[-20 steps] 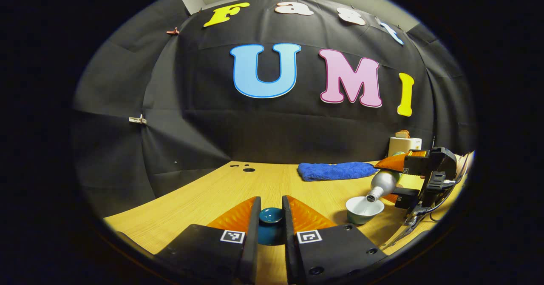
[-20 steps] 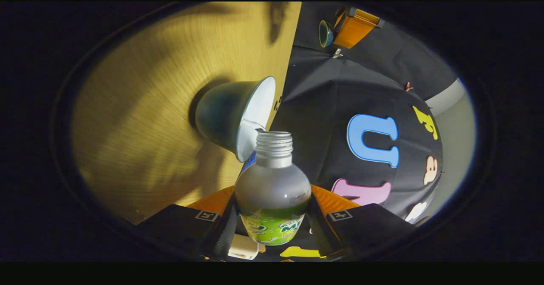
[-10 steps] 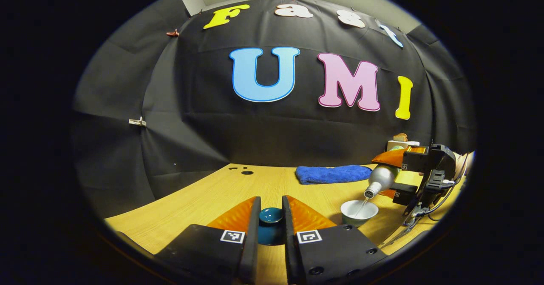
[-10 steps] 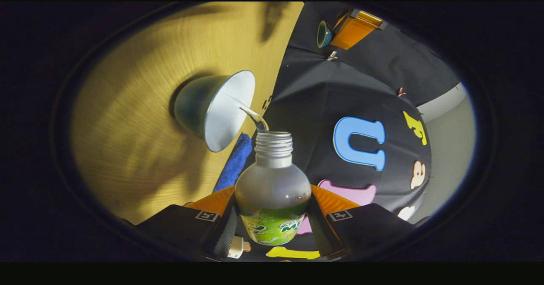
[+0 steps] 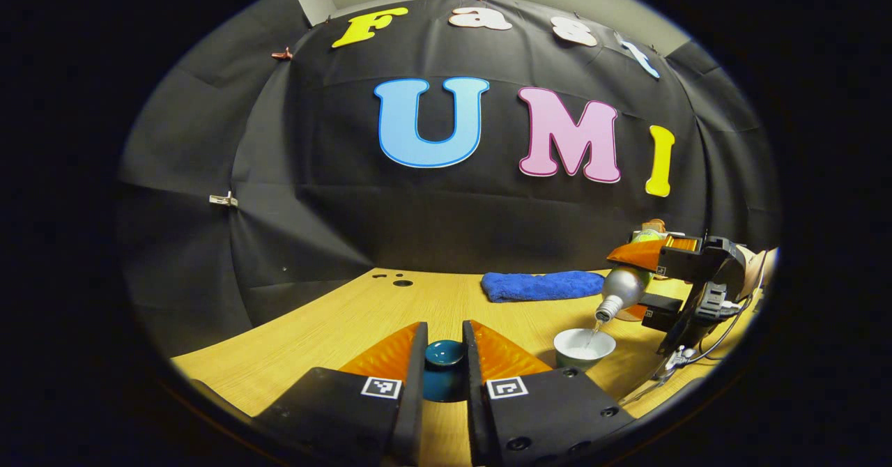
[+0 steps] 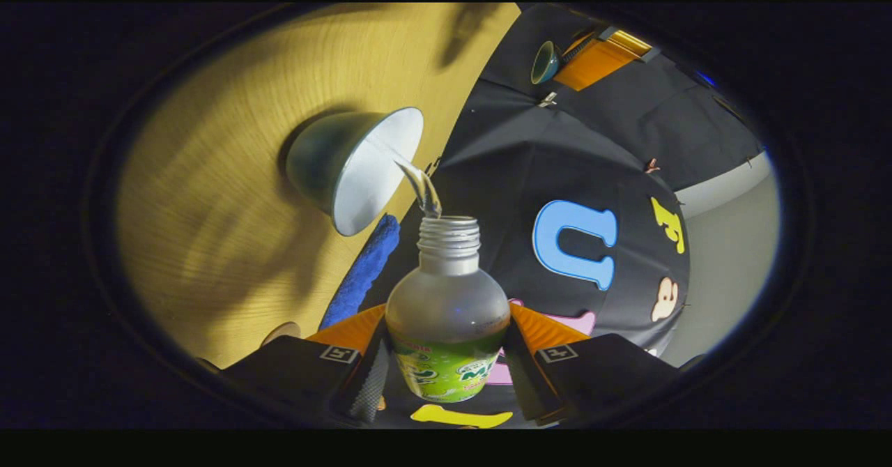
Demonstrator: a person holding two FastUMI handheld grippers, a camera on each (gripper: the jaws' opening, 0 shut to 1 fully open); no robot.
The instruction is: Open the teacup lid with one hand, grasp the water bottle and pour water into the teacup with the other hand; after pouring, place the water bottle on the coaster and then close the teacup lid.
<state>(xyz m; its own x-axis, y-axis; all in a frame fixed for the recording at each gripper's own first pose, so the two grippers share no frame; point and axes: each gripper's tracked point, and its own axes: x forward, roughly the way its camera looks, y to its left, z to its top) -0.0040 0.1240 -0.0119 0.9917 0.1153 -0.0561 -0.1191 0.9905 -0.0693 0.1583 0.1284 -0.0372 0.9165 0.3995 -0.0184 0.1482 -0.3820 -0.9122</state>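
Water is being poured: a thin stream runs from the open neck of the water bottle into the teacup, which stands on the counter ahead of the right gripper and off to the left of its fingers. The bottle's lower body is clenched between both fingers, neck pointing forward and away from them. In the left gripper view the same bottle is seen tilted neck-down just above the teacup, with the right gripper behind it.

The teacup lid is gripped by its knob between the closed fingers of the left gripper, held well apart from the cup.

For this step to go well, the tilt should be kept shallow and steady so that the stream lands inside the rim, and the neck should be kept close over the cup; the bottle should be righted before the cup brims.

The water level in the cup cannot be judged. A pale round shape near the right fingers may be the coaster, but this cannot be told. The bottle's base is hidden between the fingers, and a blue cloth lies beyond the cup
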